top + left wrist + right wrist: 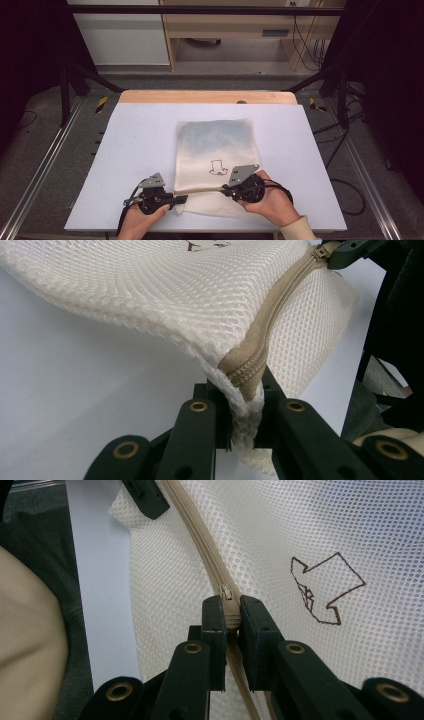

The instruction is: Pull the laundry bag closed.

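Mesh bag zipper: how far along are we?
Done: left hand-held gripper clamps the mesh bag at the zipper end. In hand: right hand-held gripper pinches the zipper pull, partway along. Left: sliding the pull along the remaining track.

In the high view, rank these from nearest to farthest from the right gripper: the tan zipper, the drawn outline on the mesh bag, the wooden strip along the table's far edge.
1. Tan zipper: clamped in the right gripper, running toward the left gripper.
2. Drawn outline: just beyond the gripper, on the mesh bag.
3. Wooden strip: along the table's far edge, past the bag.
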{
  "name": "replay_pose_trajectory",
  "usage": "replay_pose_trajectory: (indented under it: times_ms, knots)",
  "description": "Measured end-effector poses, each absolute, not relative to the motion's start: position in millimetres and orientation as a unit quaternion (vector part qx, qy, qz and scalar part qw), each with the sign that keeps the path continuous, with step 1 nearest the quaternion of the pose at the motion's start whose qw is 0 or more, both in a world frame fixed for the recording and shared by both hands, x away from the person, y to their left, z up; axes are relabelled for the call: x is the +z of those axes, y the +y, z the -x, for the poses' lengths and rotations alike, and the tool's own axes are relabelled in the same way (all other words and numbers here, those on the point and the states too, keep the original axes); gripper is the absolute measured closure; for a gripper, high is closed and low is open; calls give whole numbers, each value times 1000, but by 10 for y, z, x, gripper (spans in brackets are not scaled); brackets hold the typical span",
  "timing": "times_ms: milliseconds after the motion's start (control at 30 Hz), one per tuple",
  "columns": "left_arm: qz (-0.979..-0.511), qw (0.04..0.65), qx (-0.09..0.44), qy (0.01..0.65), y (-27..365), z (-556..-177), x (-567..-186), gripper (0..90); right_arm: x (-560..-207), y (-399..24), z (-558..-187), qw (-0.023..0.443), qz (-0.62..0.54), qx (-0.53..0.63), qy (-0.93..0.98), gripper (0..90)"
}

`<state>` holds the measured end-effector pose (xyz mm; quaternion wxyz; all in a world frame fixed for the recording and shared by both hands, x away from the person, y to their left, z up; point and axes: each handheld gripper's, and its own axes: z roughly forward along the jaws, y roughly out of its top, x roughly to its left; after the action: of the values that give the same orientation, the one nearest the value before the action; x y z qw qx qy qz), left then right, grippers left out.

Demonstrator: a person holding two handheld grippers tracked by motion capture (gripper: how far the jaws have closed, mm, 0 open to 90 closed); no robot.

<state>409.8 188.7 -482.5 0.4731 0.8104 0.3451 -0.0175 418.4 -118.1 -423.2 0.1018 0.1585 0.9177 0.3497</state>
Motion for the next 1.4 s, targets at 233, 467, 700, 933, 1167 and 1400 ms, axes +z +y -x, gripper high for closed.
replay_pose_trajectory:
  times_ms: [233, 467, 700, 933, 1167, 1400]
  knots:
    - [-810, 474, -18, 345, 1882, -4095, -4824, 824, -4229, -1203, -4175, 103, -158, 351, 917, 820]
    - [-810, 474, -18, 344, 1885, -4096, -4824, 824, -4231, -1217, -4166, 103, -160, 350, 917, 821]
    - [-812, 472, -16, 344, 1886, -4097, -4823, 824, -4232, -1260, -4163, 104, -164, 353, 915, 821]
    - [-811, 472, -18, 344, 1885, -4097, -4825, 824, -4238, -1299, -4161, 105, -167, 350, 916, 820]
    - [-811, 472, -17, 344, 1888, -4096, -4822, 824, -4244, -1321, -4156, 105, -170, 350, 915, 820]
    - [-812, 472, -17, 344, 1885, -4097, -4824, 824, -4253, -1356, -4154, 104, -173, 350, 915, 820]
